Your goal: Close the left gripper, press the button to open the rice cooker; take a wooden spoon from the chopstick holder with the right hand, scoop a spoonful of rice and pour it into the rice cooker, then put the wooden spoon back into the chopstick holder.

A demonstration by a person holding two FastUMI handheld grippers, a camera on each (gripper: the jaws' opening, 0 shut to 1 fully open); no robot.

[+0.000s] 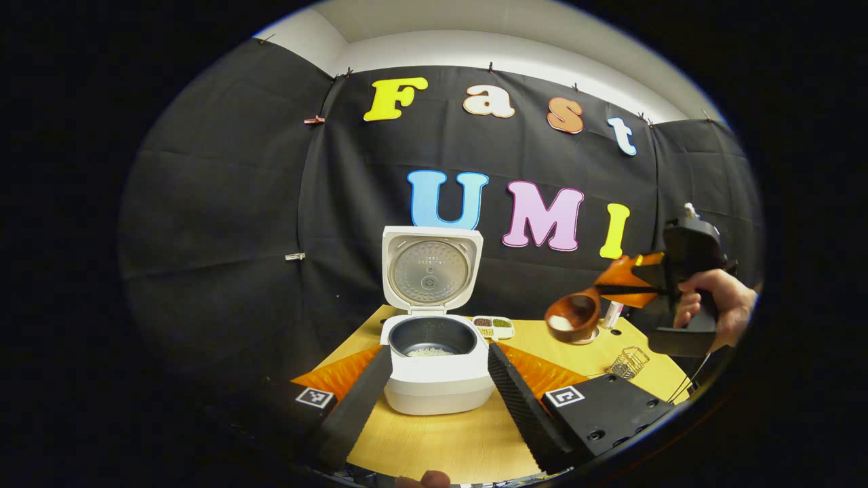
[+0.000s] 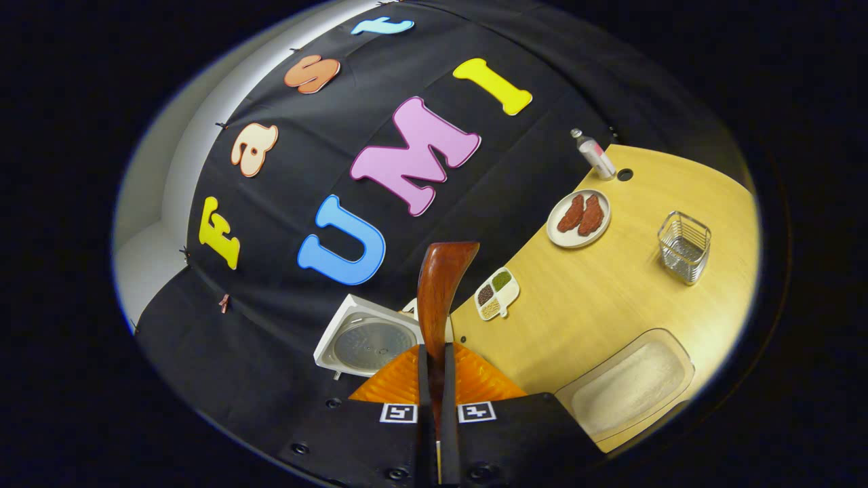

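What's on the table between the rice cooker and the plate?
In the right gripper view, a small divided dish of grains sits between the rice cooker and the plate.

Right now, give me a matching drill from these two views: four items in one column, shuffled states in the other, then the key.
Column 1
1. white rice cooker
2. brown wooden spoon
3. silver wire chopstick holder
4. left tool

Column 2
A. stands on the table with nothing in it
B. lid up, a little rice in the pot
C. fingers apart, holding nothing
D. carried by the right tool, rice in its bowl

Pairs: 1-B, 2-D, 3-A, 4-C
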